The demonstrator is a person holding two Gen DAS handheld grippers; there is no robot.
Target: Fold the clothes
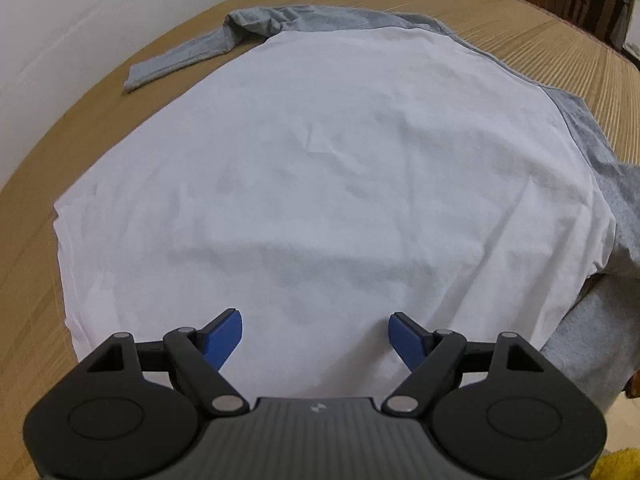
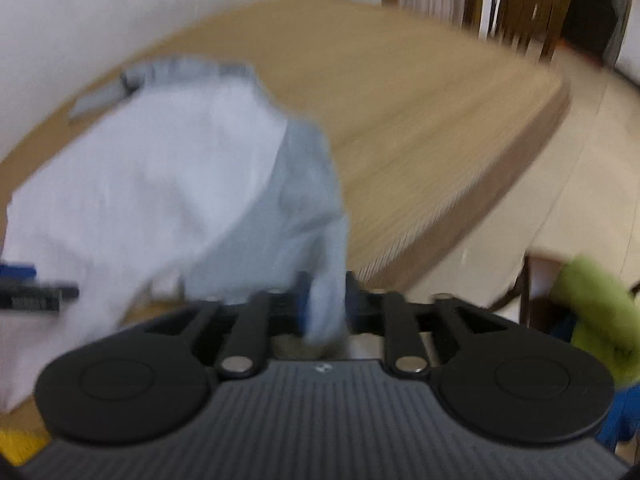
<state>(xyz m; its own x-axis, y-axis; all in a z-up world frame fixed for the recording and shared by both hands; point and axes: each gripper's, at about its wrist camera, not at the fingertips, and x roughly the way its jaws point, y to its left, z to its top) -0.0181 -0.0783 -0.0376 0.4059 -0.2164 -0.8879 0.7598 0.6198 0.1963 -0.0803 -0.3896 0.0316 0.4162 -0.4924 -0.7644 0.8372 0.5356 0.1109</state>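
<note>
Where the left wrist view looks down, a white shirt point(image 1: 304, 168) with grey sleeves lies spread flat on the tan worktop point(image 1: 540, 40), its white body covering most of that surface. One grey sleeve point(image 1: 176, 62) stretches out flat toward the far left, near a white wall point(image 1: 60, 20). The other grey sleeve point(image 1: 592, 184) runs down the right side of the shirt and drops past the worktop edge. The left claw point(image 1: 316, 338) hangs above the near hem with its blue pads point(image 1: 224, 340) standing wide apart and nothing between them; whether the pads touch the cloth cannot be told. The right wrist view is heavily blurred. It shows the right claw point(image 2: 326, 304) with its jaws narrow and a strip of the grey sleeve point(image 2: 304, 208) caught between them, the cloth rising from the shirt up to the claw. The left claw's blue pad and black frame appear at the left edge of that view point(image 2: 24, 288). Wooden chairs point(image 2: 516, 4) stand beyond the far end of the worktop, and a green cloth point(image 2: 600, 312) lies over something at the right edge.
</note>
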